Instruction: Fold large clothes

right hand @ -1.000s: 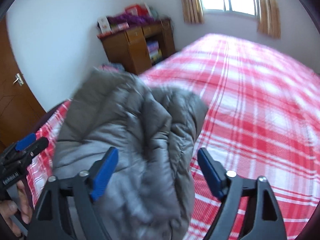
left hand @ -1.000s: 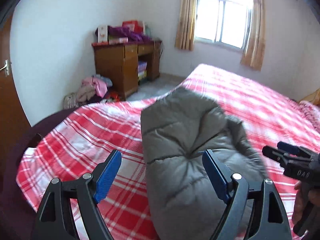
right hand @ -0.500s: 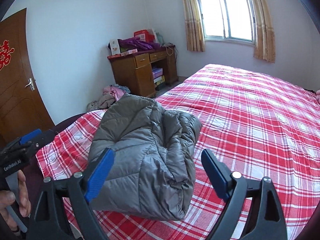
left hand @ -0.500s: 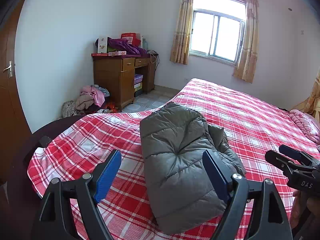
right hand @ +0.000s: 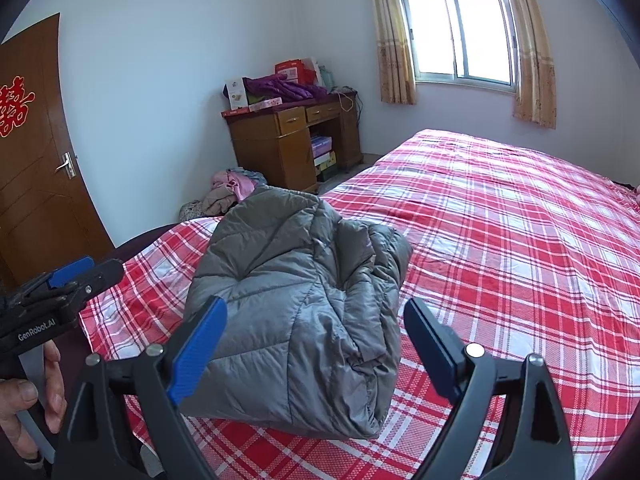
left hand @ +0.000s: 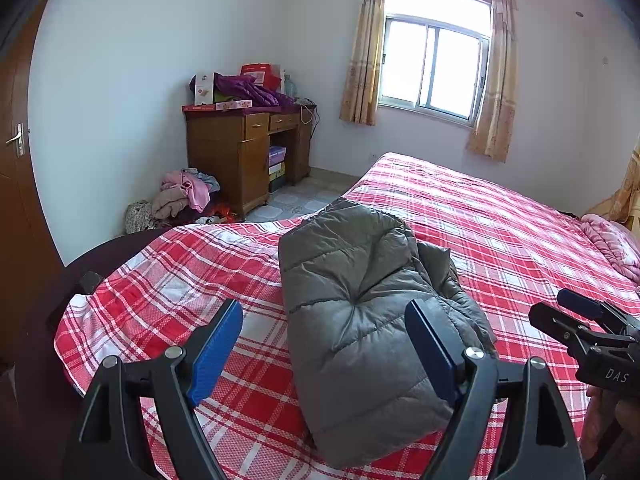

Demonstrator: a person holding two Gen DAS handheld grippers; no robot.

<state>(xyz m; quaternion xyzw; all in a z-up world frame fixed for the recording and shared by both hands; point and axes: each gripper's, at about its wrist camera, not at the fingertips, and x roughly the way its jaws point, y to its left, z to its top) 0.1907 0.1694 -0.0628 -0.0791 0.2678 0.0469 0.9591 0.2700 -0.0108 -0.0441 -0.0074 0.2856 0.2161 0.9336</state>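
Observation:
A grey quilted puffer jacket [left hand: 360, 320] lies folded into a thick bundle on the red plaid bed [left hand: 500, 232], near the bed's foot corner. It also shows in the right wrist view [right hand: 296, 304]. My left gripper [left hand: 324, 344] is open and empty, held back from and above the bundle. My right gripper [right hand: 316, 344] is open and empty, also held back above it. The right gripper shows at the right edge of the left wrist view [left hand: 576, 320]. The left gripper shows at the left edge of the right wrist view [right hand: 76, 276].
A wooden desk [left hand: 244, 152] piled with boxes and purple cloth stands against the far wall. A heap of clothes [left hand: 180, 196] lies on the floor beside it. A brown door [right hand: 36, 184] is at left. A pink blanket [left hand: 608, 236] lies at the bed's far right.
Both grippers have pulled back and up from the jacket. The jacket, blurred and close a second ago, now lies still as a folded bundle on the bed.

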